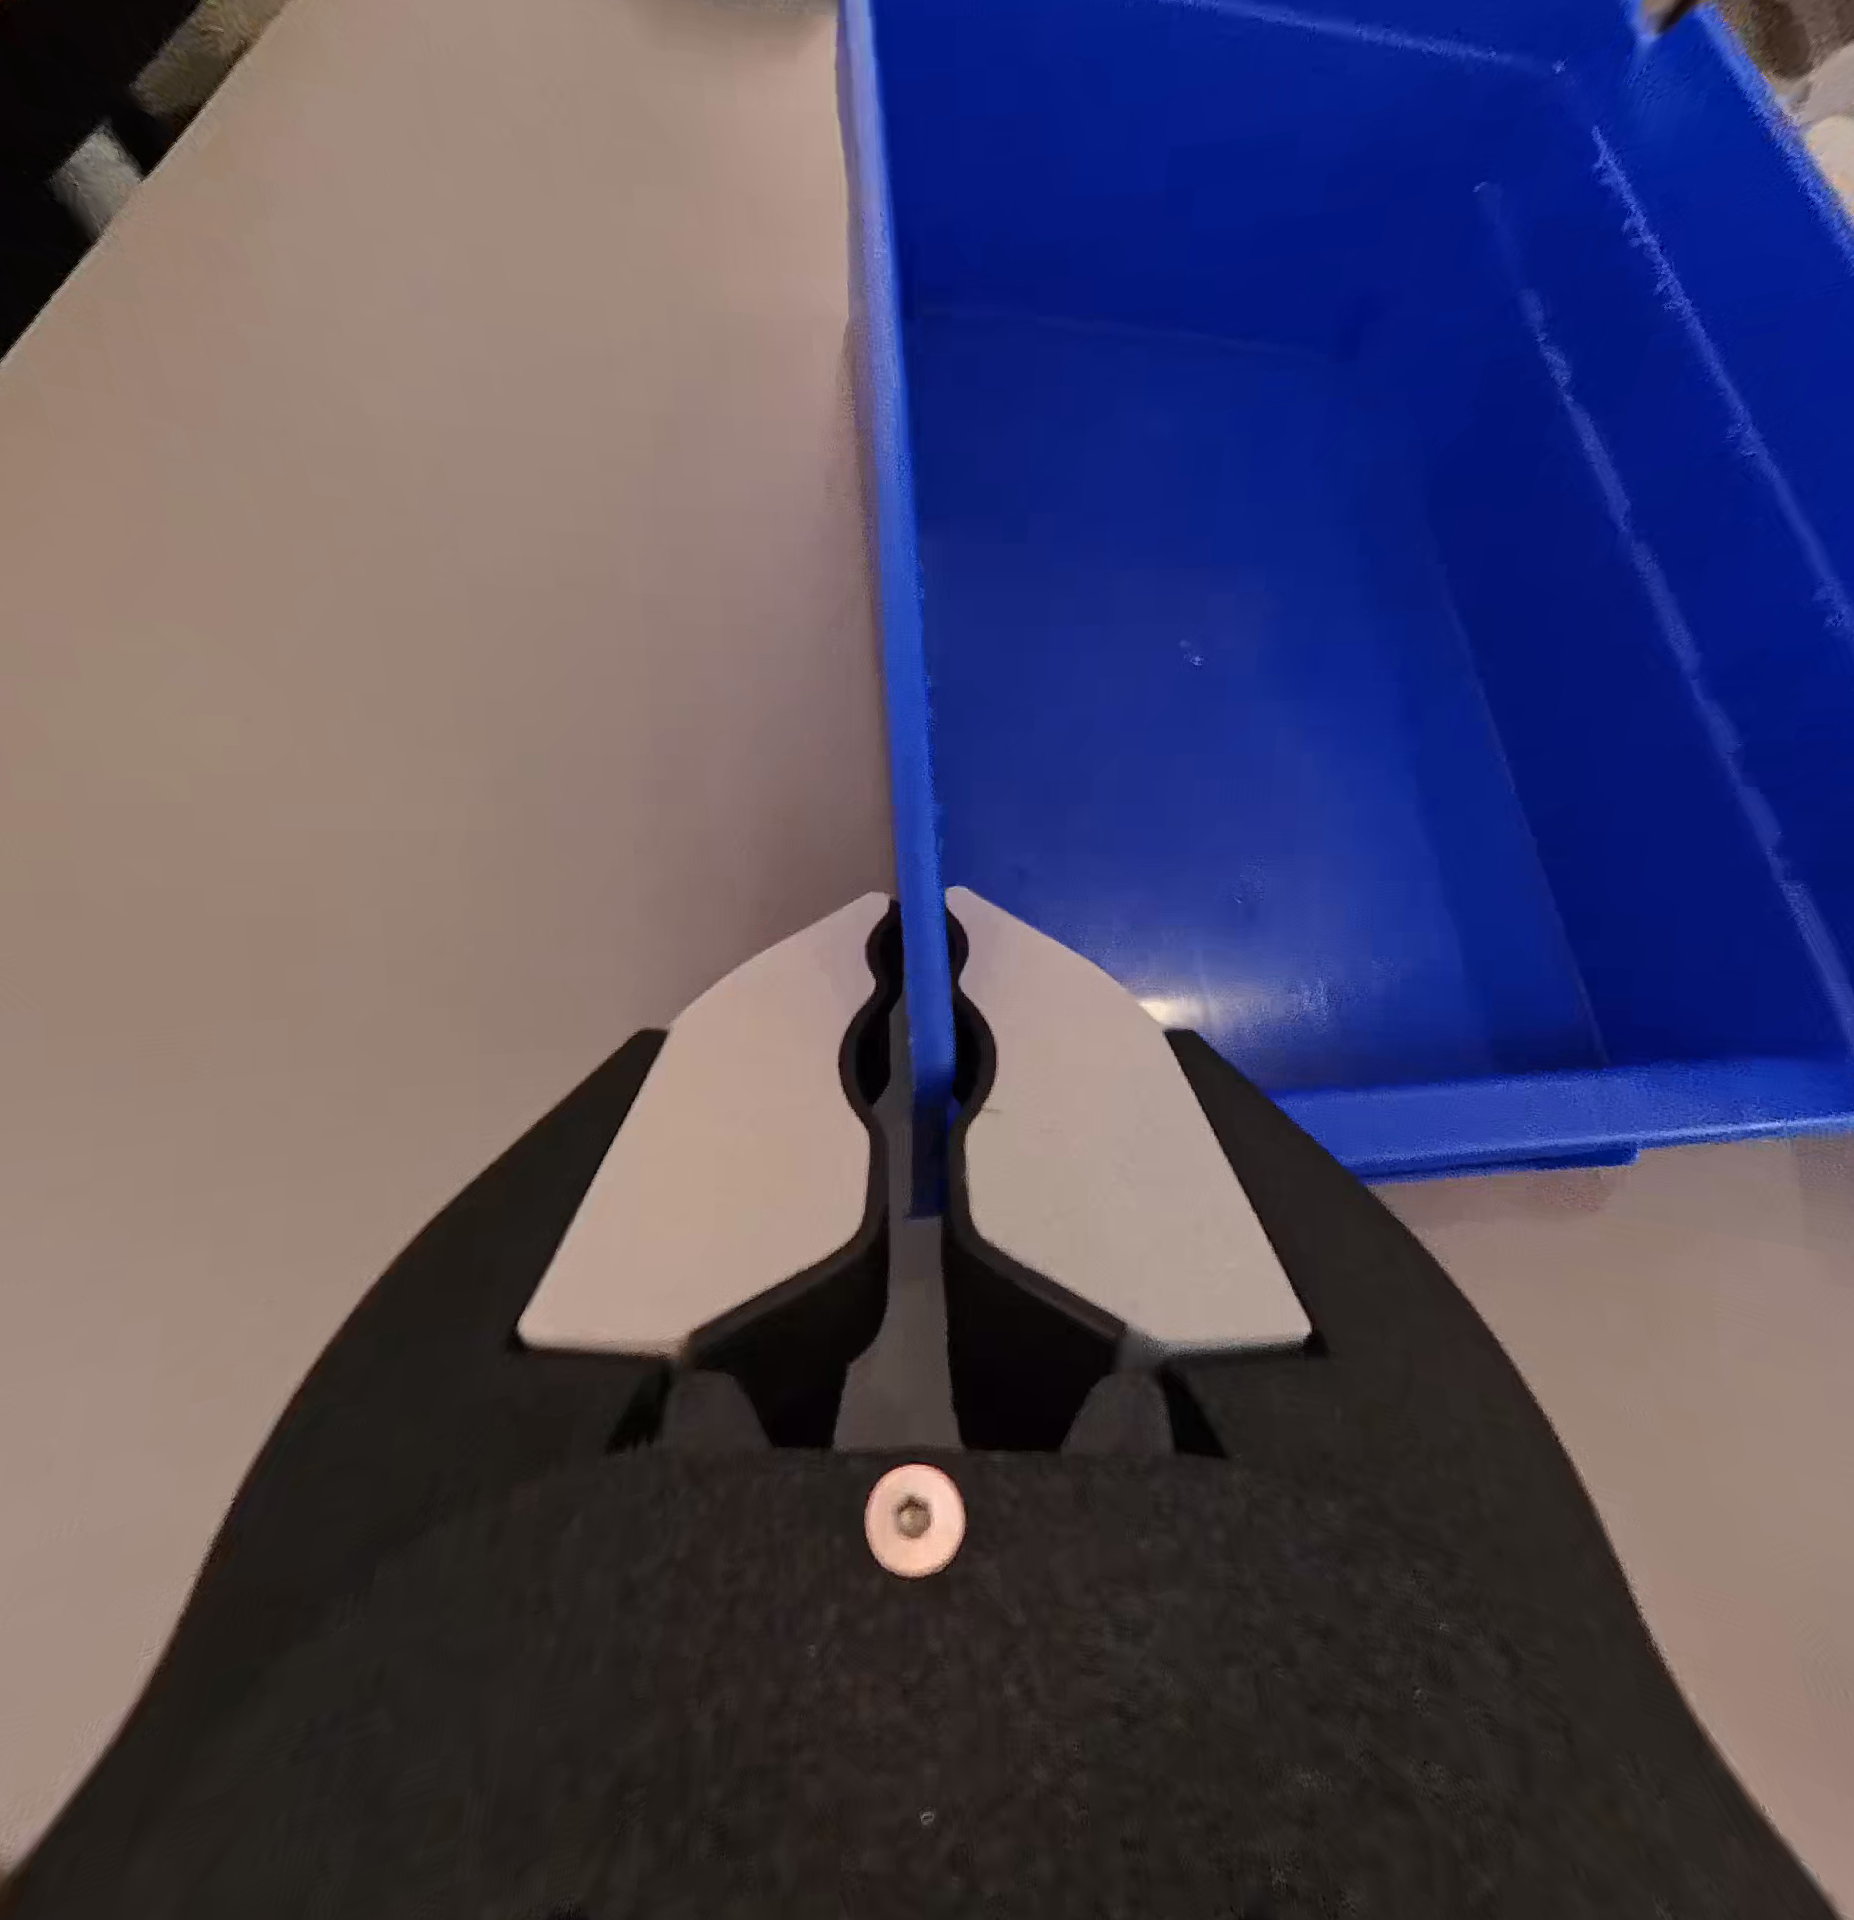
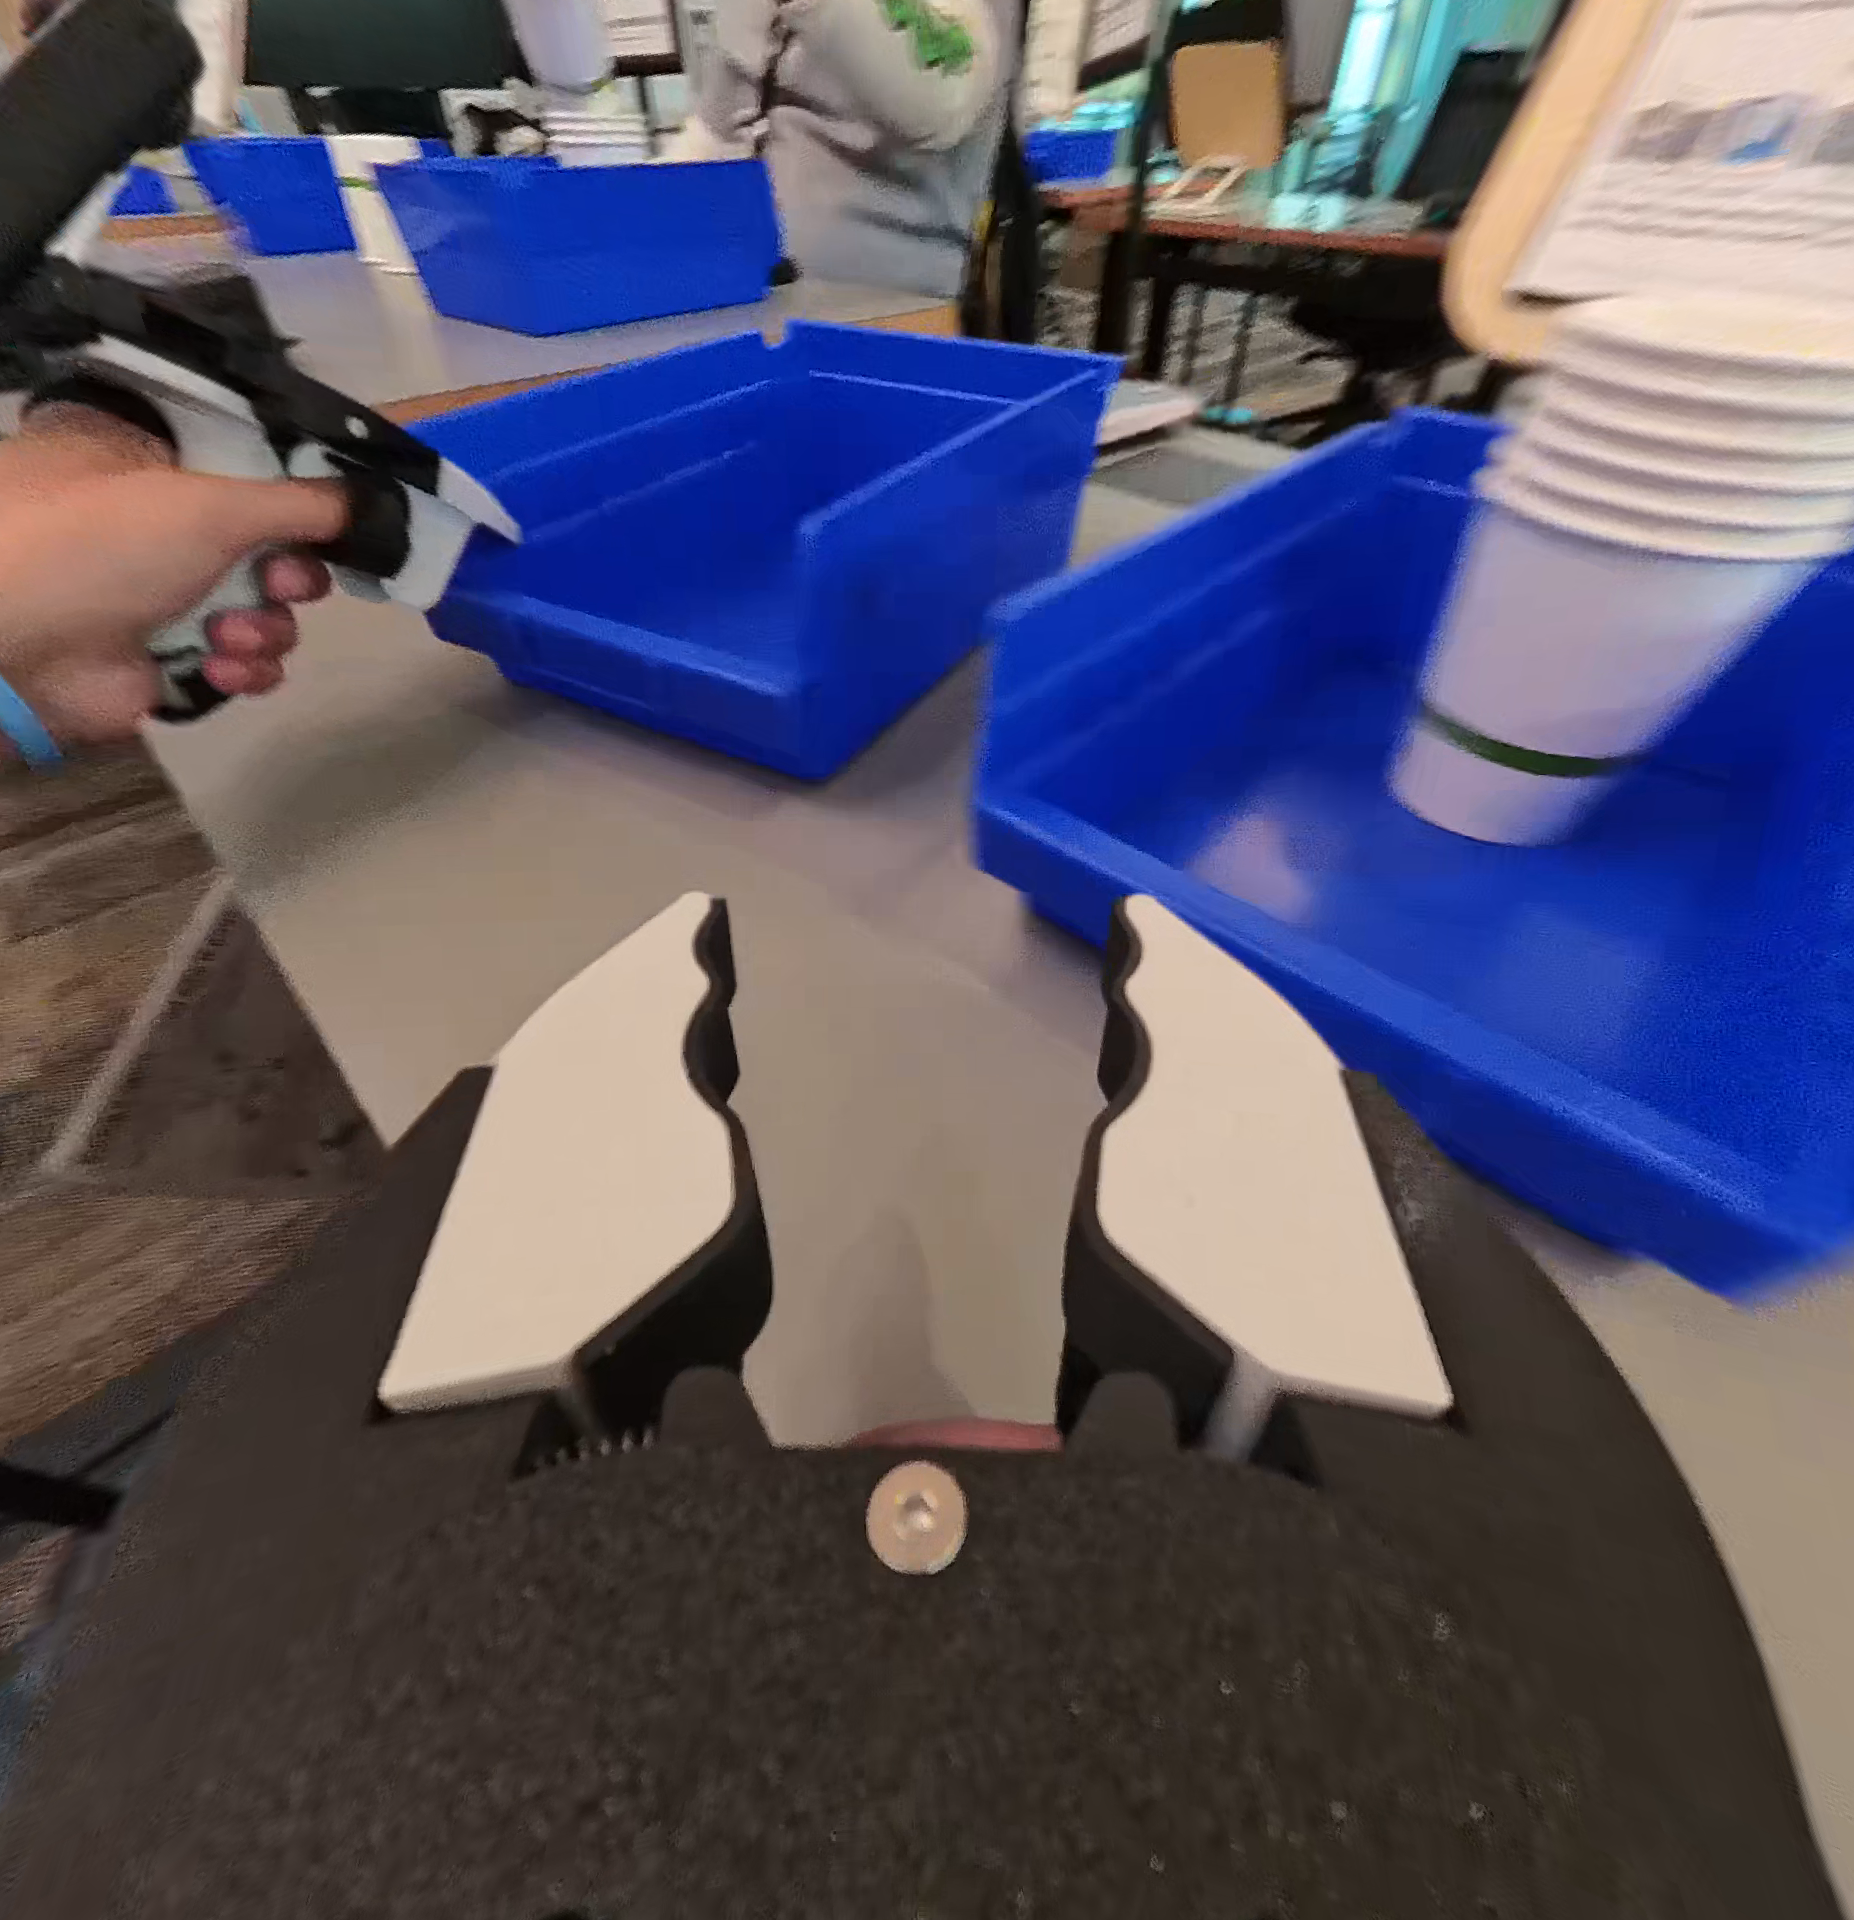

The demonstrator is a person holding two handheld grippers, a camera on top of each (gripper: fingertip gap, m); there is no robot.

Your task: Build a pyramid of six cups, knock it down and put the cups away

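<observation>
My left gripper (image 1: 923, 906) is shut on the left side wall of an empty blue bin (image 1: 1318, 727), near its front corner. In the right wrist view the same bin (image 2: 902, 540) stands mid-table, and a hand holds the left gripper (image 2: 466, 530) at its left wall. My right gripper (image 2: 918, 914) is open and empty, low over the grey table (image 2: 590, 852). A tilted stack of several white cups (image 2: 1588, 623), the lowest with a green band, stands in a second blue bin (image 2: 1422, 1039) to the right.
More blue bins (image 2: 580, 239) stand on tables at the back, near a person in a grey top (image 2: 881, 145). The table's left edge drops to carpet (image 2: 123, 987). A board with papers (image 2: 1681, 135) hangs at the upper right.
</observation>
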